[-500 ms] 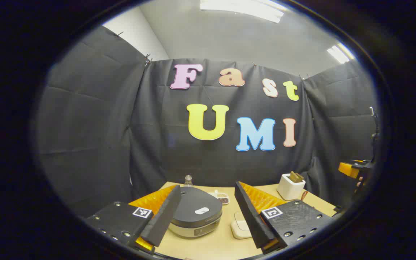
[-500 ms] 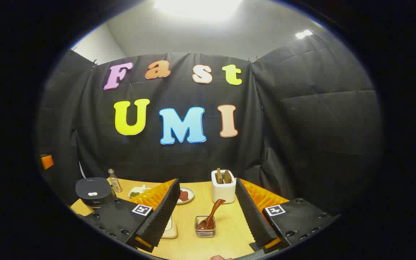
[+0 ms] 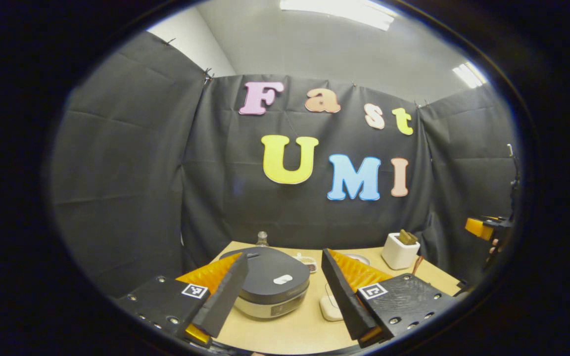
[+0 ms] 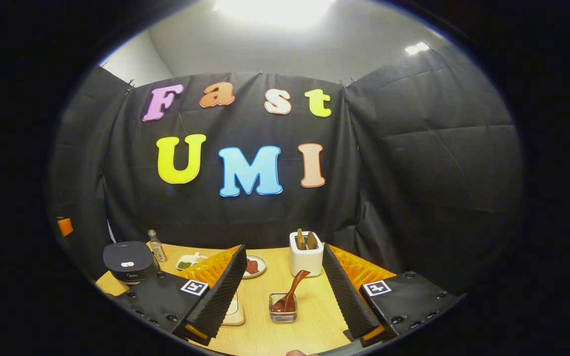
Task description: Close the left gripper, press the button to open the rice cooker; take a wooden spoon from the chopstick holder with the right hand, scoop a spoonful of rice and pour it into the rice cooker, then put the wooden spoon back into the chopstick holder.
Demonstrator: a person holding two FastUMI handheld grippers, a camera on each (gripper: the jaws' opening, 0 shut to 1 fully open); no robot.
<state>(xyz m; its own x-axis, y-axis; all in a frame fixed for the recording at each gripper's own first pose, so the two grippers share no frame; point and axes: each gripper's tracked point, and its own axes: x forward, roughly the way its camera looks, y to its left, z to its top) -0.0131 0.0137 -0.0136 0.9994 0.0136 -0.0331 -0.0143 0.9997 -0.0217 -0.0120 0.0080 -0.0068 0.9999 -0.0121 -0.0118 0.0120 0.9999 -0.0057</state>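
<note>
In the left gripper view, the dark rice cooker [image 3: 272, 289] sits with its lid down and its white button [image 3: 283, 280] on top. My left gripper [image 3: 285, 301] hangs open just in front of it, empty. The white chopstick holder [image 3: 399, 249] stands at the far right. In the right gripper view, my right gripper [image 4: 282, 296] is open and empty above the table. Between its fingers I see a wooden spoon [image 4: 293, 289] leaning in a small glass container [image 4: 283, 309]. Behind that stands the chopstick holder [image 4: 306, 261] with wooden utensils. The rice cooker [image 4: 127, 259] is at the far left.
A small bottle [image 4: 155, 245], a dish of green bits [image 4: 186, 263] and a plate with something red [image 4: 256, 265] stand along the back of the wooden table [image 4: 309, 326]. A flat white object [image 3: 332, 307] lies right of the cooker. Black cloth walls close in the booth.
My left gripper has moved closer to the rice cooker, which now looks larger between its fingers. The right gripper has hardly moved. Both stay open.
</note>
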